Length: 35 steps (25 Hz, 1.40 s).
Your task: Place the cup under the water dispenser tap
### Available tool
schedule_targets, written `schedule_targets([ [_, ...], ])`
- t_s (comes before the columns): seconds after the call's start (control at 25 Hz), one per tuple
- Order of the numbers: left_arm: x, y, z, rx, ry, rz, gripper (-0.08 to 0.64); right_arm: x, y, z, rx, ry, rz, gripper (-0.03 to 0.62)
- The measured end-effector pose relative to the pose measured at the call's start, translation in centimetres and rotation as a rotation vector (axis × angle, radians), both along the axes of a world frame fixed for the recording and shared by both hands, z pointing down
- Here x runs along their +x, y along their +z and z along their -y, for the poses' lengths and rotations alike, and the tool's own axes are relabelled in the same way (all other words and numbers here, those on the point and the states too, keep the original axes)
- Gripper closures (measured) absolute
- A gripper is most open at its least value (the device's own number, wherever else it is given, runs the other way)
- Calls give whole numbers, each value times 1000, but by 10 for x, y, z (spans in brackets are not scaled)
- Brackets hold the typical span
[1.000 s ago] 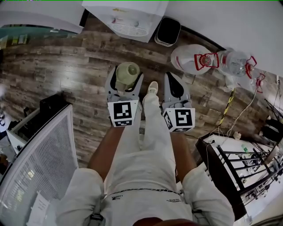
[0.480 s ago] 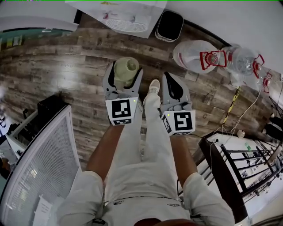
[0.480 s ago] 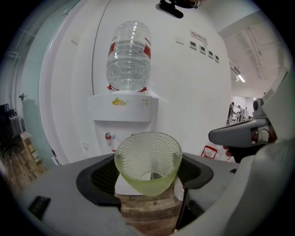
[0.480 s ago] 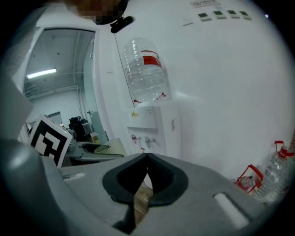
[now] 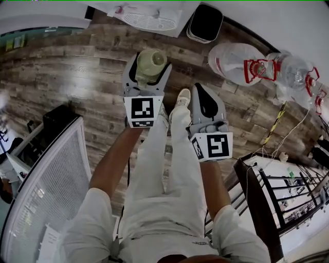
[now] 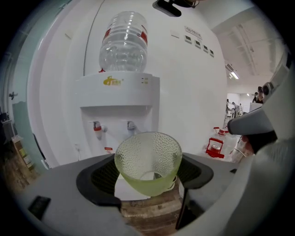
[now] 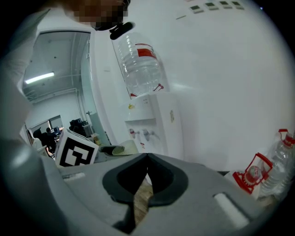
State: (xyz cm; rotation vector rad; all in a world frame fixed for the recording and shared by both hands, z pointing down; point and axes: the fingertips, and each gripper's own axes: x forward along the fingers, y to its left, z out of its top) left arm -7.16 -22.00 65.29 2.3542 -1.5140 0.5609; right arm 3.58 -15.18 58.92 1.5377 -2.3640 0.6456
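A pale green dimpled glass cup (image 6: 148,161) sits upright between the black pads of my left gripper (image 6: 147,173), which is shut on it. In the head view the cup (image 5: 149,63) and left gripper (image 5: 148,72) hang just in front of the white water dispenser (image 5: 149,15). The left gripper view faces the dispenser (image 6: 120,115), with its red tap (image 6: 97,126) and blue tap (image 6: 131,125) above and beyond the cup's rim. My right gripper (image 5: 206,105) hangs lower right, shut and empty; its tips (image 7: 146,159) meet.
A black bin (image 5: 205,23) stands right of the dispenser. Several large water bottles (image 5: 241,61) with red handles lie on the wooden floor at the right. A white mesh rack (image 5: 46,190) is at the left, a dark frame (image 5: 267,205) at the right. The person's leg and shoe (image 5: 180,100) are between the grippers.
The left gripper with the cup has moved forward toward the dispenser. The right gripper has stayed behind, near the person's leg.
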Motion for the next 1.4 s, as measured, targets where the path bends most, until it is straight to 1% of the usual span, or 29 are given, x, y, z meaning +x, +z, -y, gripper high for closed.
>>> schedule_targets([
  [0.24, 0, 31, 31, 20, -5, 34, 186, 3, 14, 7, -11, -11, 2, 594],
  [0.44, -1, 56, 49, 11, 4, 67, 186, 5, 18, 15, -17, -7, 1, 594],
  [0.72, 3, 84, 76, -6, 4, 71, 186, 11, 25, 17, -38, 5, 17, 594],
  [0.88, 3, 104, 83, -14, -3, 83, 186, 9, 31, 8, -53, -13, 10, 594],
  [1.12, 4, 118, 100, -16, -9, 97, 184, 13, 33, 8, -55, -19, -1, 594],
  [1.32, 9, 129, 114, -4, 12, 119, 186, 17, 35, 11, -61, -13, -3, 594],
  [1.4, 10, 137, 116, -16, 4, 130, 184, 19, 36, 8, -65, -15, -14, 594],
])
